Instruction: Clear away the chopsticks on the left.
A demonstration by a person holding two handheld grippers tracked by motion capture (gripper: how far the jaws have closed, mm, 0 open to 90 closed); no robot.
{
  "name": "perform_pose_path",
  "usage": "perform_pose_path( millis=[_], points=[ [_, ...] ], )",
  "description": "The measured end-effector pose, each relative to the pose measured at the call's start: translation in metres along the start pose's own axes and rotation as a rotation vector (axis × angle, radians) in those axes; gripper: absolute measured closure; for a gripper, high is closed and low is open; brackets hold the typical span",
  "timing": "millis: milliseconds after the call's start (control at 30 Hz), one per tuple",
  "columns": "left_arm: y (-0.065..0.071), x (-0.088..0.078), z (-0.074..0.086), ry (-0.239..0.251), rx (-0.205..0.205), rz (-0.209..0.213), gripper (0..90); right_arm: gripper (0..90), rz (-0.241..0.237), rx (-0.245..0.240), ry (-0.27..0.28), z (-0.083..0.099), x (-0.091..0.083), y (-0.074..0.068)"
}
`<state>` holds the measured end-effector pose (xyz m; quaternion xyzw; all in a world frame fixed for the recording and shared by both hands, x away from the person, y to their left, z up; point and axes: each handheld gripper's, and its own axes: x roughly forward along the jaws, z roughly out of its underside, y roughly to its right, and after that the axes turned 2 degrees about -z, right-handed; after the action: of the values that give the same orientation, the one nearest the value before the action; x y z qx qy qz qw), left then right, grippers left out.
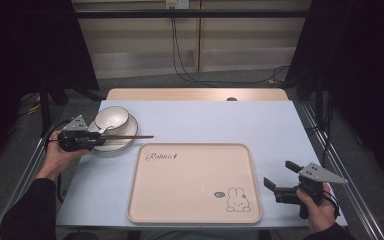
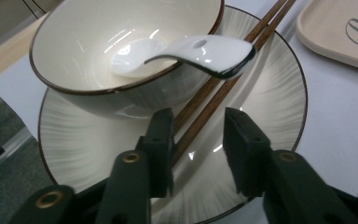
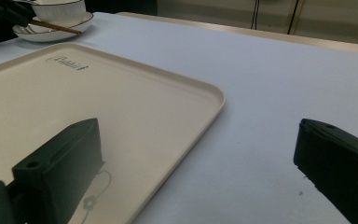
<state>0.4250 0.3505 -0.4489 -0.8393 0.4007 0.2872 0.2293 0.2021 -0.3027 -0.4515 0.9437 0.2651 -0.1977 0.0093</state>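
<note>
Left hand-held gripper (image 2: 198, 140) sits low over the plate (image 2: 270, 107), its 2 black jaws partly apart and straddling the near ends of the 2 brown chopsticks (image 2: 214, 93). One jaw looks to be against the sticks, the other stands off them, so nothing is clamped yet; it reads as lined up for a pinch. The chopsticks lie across the plate rim, tips pointing toward the beige tray (image 1: 195, 182), which likely keeps them raised enough for jaws to slip around. On the plate stands a bowl (image 2: 98, 56), and a white spoon (image 2: 182, 51) rests in it with its handle hanging over the rim just above the chopsticks (close enough to be nudged if the sticks are lifted carelessly).

Right hand-held gripper (image 1: 284, 179) waits near the table's (image 1: 270, 120) right front edge, just beside the tray, jaws wide apart and holding nothing. The tray lies bare at the table's centre, plausibly where the tableware is meant to go.
</note>
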Motion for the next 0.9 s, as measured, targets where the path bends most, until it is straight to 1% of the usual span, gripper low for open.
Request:
perform_pose_path(
  millis=[67,100,133,167,200,233,333,433,467,500,533,633,667,700,733,767,800,900],
  points=[
    [0.000,0.001,-0.002,-0.015,0.011,0.008,67.0,0.6,0.003,0.004,0.000,0.000,0.000,0.000],
    [0.000,0.001,-0.002,-0.015,0.011,0.008,68.3,0.6,0.003,0.004,0.000,0.000,0.000,0.000],
    [0.002,0.004,-0.002,-0.021,0.022,0.022,68.6,0.6,0.001,0.006,0.000,0.000,0.000,0.000],
    [0.002,0.004,-0.002,-0.021,0.022,0.022,69.2,0.6,0.001,0.006,0.000,0.000,0.000,0.000],
    [0.002,0.004,-0.004,-0.044,0.043,0.035,69.1,0.6,0.003,0.006,0.001,0.000,0.000,0.000],
    [0.003,0.006,-0.004,-0.039,0.040,0.040,69.1,0.6,0.002,0.007,-0.001,0.000,0.000,0.000],
    [0.004,0.008,-0.003,-0.057,0.046,0.048,67.0,0.6,0.006,0.011,-0.002,0.000,0.000,0.000],
    [0.005,0.010,-0.003,-0.053,0.040,0.051,68.1,0.6,0.009,0.017,-0.003,0.001,-0.001,0.001],
    [0.005,0.011,-0.004,-0.073,0.059,0.065,68.4,0.6,0.008,0.019,-0.005,0.000,-0.001,0.001],
    [0.005,0.011,-0.004,-0.073,0.059,0.065,69.0,0.6,0.008,0.019,-0.005,0.000,-0.001,0.001],
    [0.006,0.011,-0.005,-0.085,0.069,0.069,69.6,0.6,0.010,0.009,-0.004,0.001,0.000,0.000],
    [0.007,0.011,-0.007,-0.095,0.066,0.089,72.9,0.6,0.012,0.009,-0.002,0.000,-0.001,0.000],
    [0.008,0.012,-0.006,-0.085,0.051,0.093,74.9,0.6,0.013,0.008,-0.001,0.000,-0.001,0.000],
    [0.008,0.012,-0.006,-0.085,0.051,0.093,76.5,0.6,0.013,0.008,-0.001,0.000,-0.001,0.000],
    [0.007,0.011,-0.006,-0.098,0.062,0.109,77.0,0.6,0.013,0.007,-0.001,0.001,-0.001,0.000],
    [0.007,0.011,-0.006,-0.098,0.062,0.109,77.9,0.6,0.013,0.007,-0.001,0.001,-0.001,0.000],
    [0.006,0.010,-0.006,-0.105,0.061,0.127,79.2,0.6,0.013,0.010,-0.002,0.001,-0.001,0.000],
    [0.006,0.009,-0.007,-0.108,0.055,0.132,82.8,0.6,0.011,0.010,-0.002,0.001,0.000,0.000]
  ],
)
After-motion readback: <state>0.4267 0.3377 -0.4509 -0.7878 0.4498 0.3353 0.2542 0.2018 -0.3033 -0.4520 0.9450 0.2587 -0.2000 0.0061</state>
